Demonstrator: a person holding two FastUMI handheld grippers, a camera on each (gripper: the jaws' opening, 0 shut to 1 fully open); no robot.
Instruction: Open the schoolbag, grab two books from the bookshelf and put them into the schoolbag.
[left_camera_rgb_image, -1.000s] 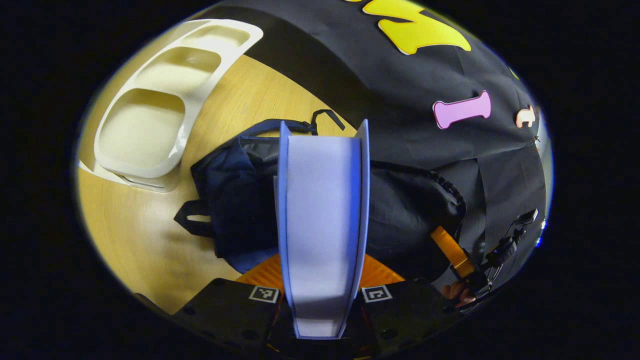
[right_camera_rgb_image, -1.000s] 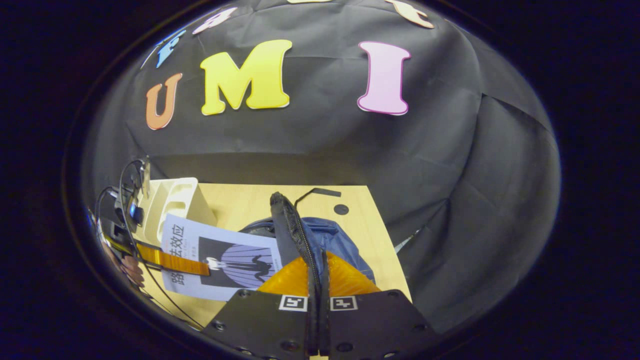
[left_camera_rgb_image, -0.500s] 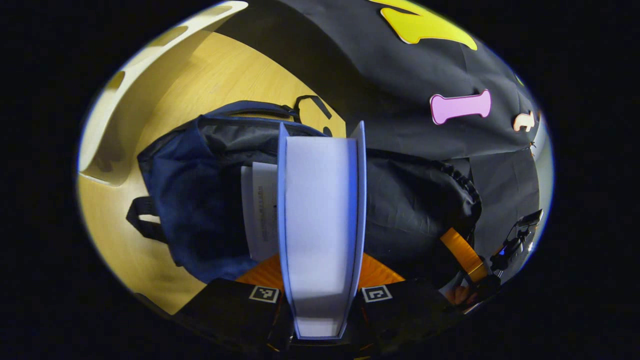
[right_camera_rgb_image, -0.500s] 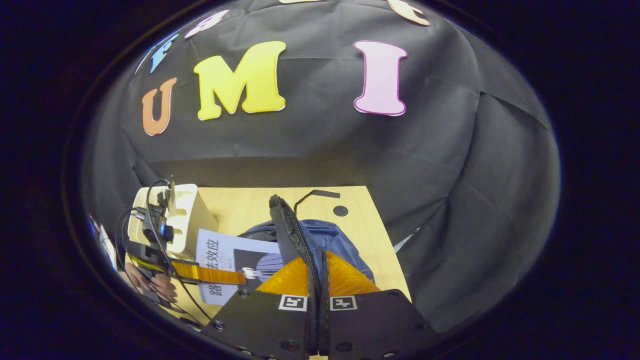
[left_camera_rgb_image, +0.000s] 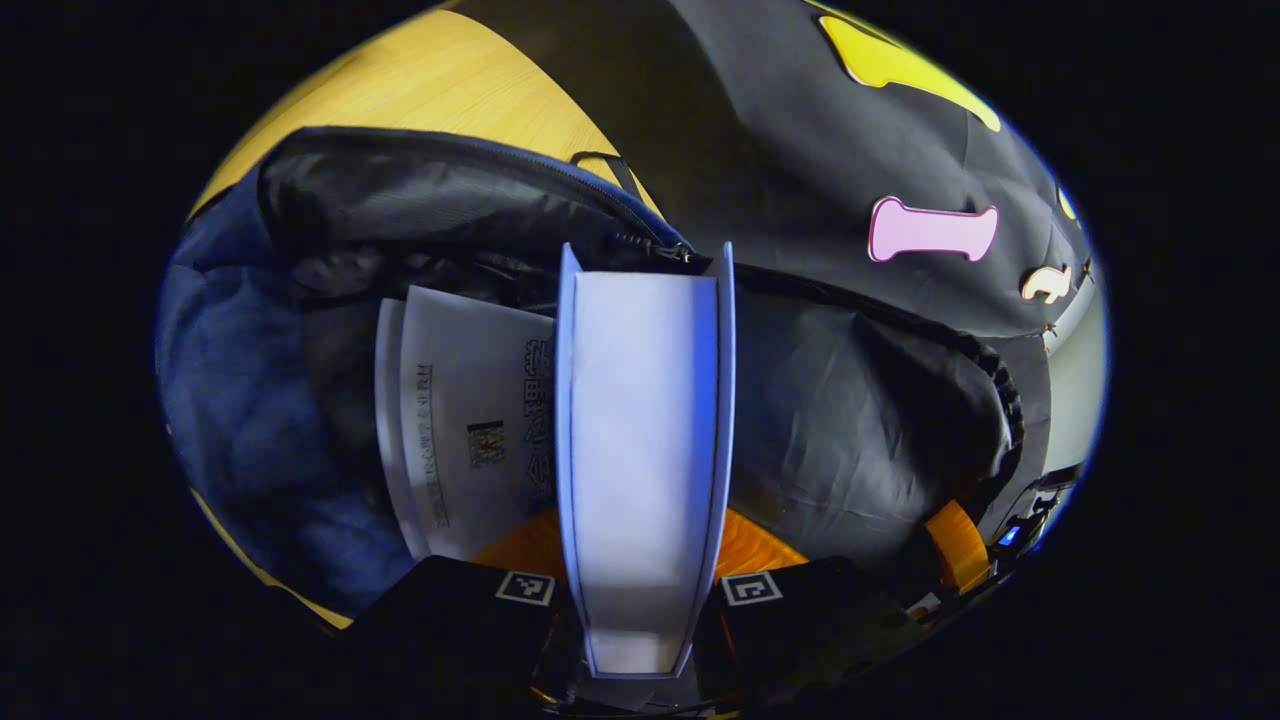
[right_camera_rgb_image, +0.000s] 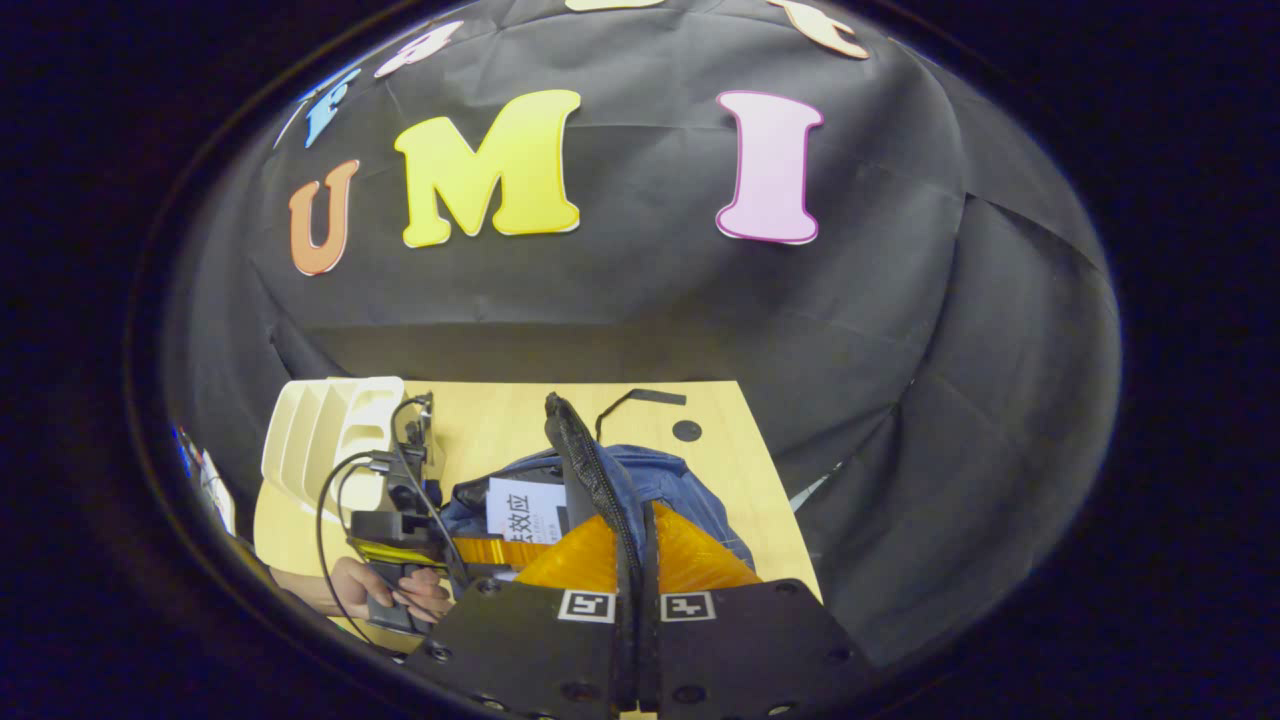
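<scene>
The dark blue schoolbag (left_camera_rgb_image: 230, 400) lies open on the table. In the left gripper view my left gripper (left_camera_rgb_image: 640, 545) is shut on a book (left_camera_rgb_image: 645, 420), seen edge-on with pale pages between blue covers, its far end at the bag's mouth. Another white-covered book (left_camera_rgb_image: 460, 420) lies inside the bag. In the right gripper view my right gripper (right_camera_rgb_image: 640, 545) is shut on the bag's black zipper flap (right_camera_rgb_image: 590, 480) and holds it up. There the left gripper (right_camera_rgb_image: 495, 552), held by a hand (right_camera_rgb_image: 385, 590), pushes the book (right_camera_rgb_image: 525, 508) into the schoolbag (right_camera_rgb_image: 690, 500).
The white bookshelf (right_camera_rgb_image: 320, 435) stands on the wooden table (right_camera_rgb_image: 720, 470) left of the bag. A bag strap (right_camera_rgb_image: 640, 398) lies toward the table's far edge, by the black cloth wall. The right gripper's orange finger (left_camera_rgb_image: 955, 540) shows at the bag's right end.
My left gripper has moved forward and down with the book, from above the bag to its open mouth. The right gripper keeps the flap raised, hardly moving.
</scene>
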